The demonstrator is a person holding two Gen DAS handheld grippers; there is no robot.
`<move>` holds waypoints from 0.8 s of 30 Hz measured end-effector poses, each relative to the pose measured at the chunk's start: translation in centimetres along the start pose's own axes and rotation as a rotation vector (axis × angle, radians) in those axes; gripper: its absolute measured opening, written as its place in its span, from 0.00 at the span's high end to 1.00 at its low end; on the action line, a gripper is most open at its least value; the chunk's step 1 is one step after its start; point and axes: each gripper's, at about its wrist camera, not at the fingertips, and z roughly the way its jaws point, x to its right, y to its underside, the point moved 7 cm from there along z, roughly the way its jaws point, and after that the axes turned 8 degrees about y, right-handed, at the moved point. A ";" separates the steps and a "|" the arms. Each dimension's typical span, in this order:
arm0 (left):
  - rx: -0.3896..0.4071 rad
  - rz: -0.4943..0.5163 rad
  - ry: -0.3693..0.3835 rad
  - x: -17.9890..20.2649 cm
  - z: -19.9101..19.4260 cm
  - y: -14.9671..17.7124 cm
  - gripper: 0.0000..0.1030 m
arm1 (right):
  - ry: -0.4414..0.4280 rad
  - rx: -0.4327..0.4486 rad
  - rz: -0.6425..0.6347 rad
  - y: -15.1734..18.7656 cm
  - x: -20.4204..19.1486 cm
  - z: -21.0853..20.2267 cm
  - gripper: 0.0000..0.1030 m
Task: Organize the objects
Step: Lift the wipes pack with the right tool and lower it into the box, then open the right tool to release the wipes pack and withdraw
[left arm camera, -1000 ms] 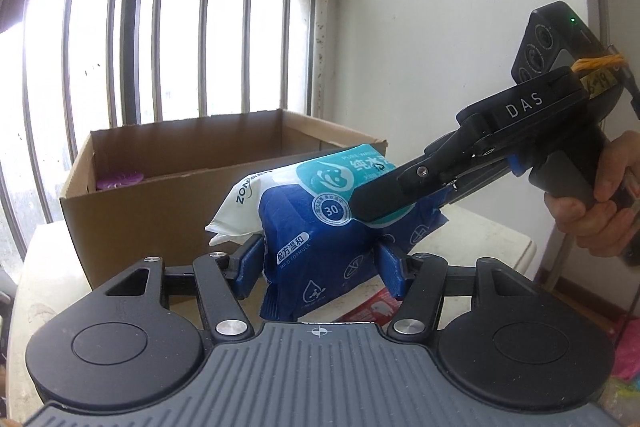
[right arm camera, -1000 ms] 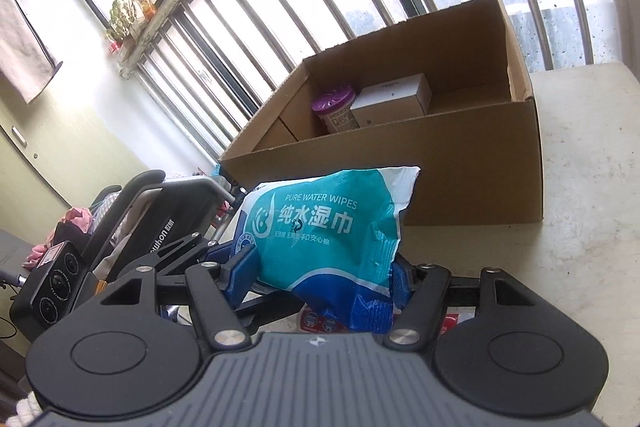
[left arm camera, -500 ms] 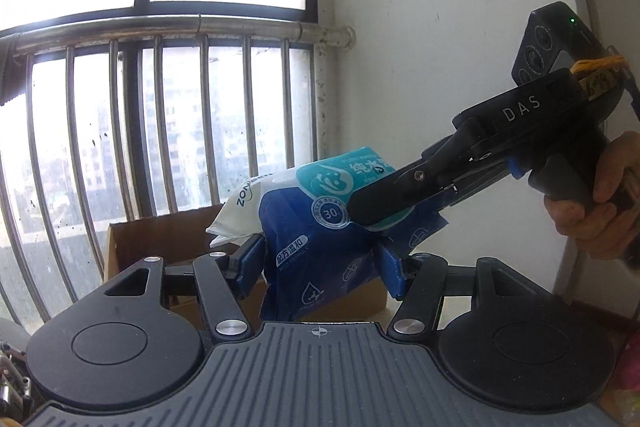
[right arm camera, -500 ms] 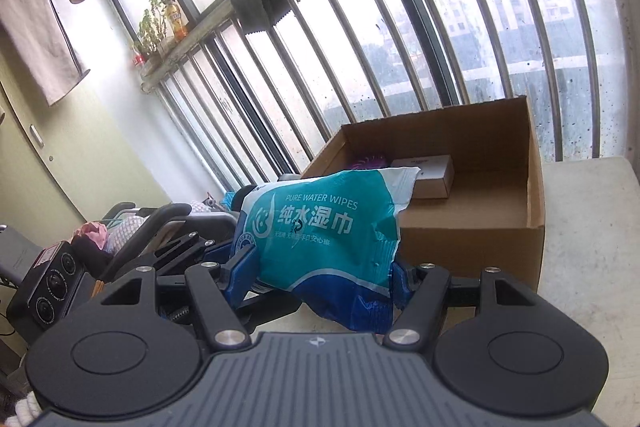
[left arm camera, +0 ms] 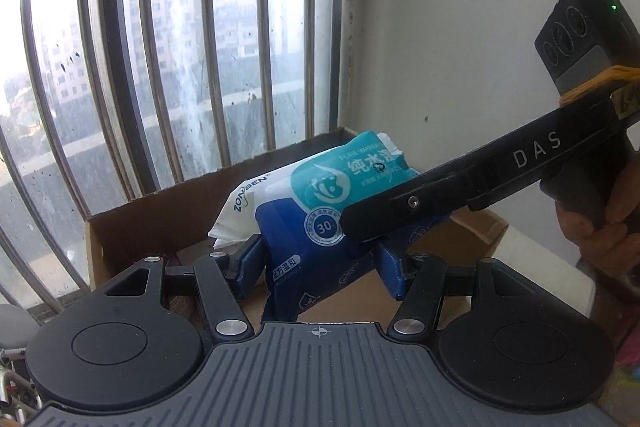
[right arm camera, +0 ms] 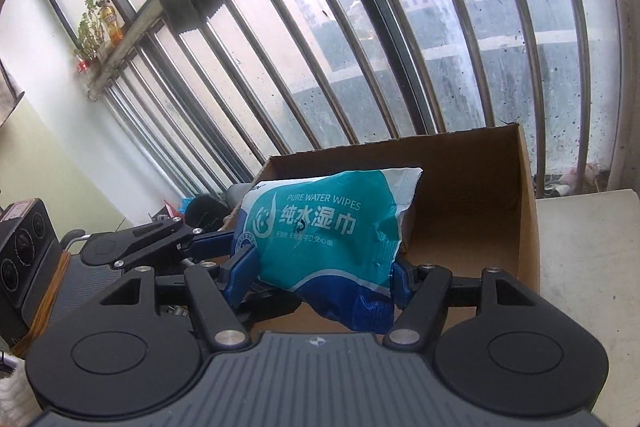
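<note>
You've got the wipes pack clamped from two sides: left tongs squeeze its dark blue lower end, right tongs grip the teal end, both sets of jaws pressed into the soft wrapper and dented in. Two grips likely because the pack is floppy and would sag or twist from one end alone. In the left view your right tool crosses over the top of the pack, hand on its handle at the right edge. The pack hangs in the air, tilted, over the open box, whose far wall stands close to the window bars. The box sits on the counter; pale top shows to its right. Box floor under the pack is mostly hidden, so can't tell what's already in that spot. Judgement: this is the carry-to-drop step, pack not yet placed. Next calls for lowering both hands together past the rim, then loosening both. Risk: letting go unevenly, so the pack swings and catches the cardboard edge.
</note>
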 end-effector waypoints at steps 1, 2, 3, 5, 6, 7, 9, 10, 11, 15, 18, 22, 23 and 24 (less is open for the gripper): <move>-0.039 -0.008 -0.001 -0.6 0.9 -0.1 0.43 | -0.001 -0.017 0.019 -0.2 0.5 0.9 0.32; -0.074 -0.005 -0.004 -0.9 1.7 -0.2 0.43 | -0.002 -0.045 0.042 -0.4 1.2 2.0 0.32; -0.123 0.002 -0.010 -1.2 2.6 -0.1 0.43 | -0.002 -0.079 0.065 -0.3 1.8 3.0 0.32; -0.191 0.018 -0.025 -1.5 3.7 0.3 0.43 | -0.001 -0.138 0.079 0.0 2.4 4.7 0.32; -0.228 0.022 -0.036 -1.7 4.3 0.8 0.43 | 0.004 -0.171 0.082 0.3 2.6 5.5 0.32; -0.254 0.018 -0.043 -1.9 4.8 1.1 0.43 | 0.008 -0.201 0.079 0.6 2.9 6.3 0.32; -0.301 0.010 -0.047 -2.1 5.7 1.9 0.45 | 0.042 -0.266 0.079 1.4 3.3 7.8 0.33; -0.310 0.016 -0.048 -2.1 6.0 2.0 0.46 | 0.068 -0.280 0.070 1.8 3.4 8.4 0.33; -0.322 0.027 -0.037 -1.8 6.3 2.2 0.46 | 0.091 -0.289 0.055 2.0 3.4 8.7 0.33; -0.372 0.070 -0.063 -1.4 6.7 2.1 0.45 | 0.160 -0.295 -0.056 2.1 2.4 8.7 0.32; -0.400 0.080 -0.106 -1.8 6.5 2.0 0.42 | 0.194 -0.282 -0.096 1.7 2.7 8.2 0.31; -0.444 0.031 -0.065 -2.7 5.9 2.6 0.45 | 0.180 -0.255 -0.102 1.2 2.6 7.4 0.32; -0.458 0.019 -0.049 -2.9 5.9 2.8 0.45 | 0.189 -0.233 -0.128 1.1 2.4 7.2 0.33; -0.468 0.000 -0.037 -3.2 5.9 2.9 0.45 | 0.210 -0.204 -0.171 0.9 2.1 6.9 0.35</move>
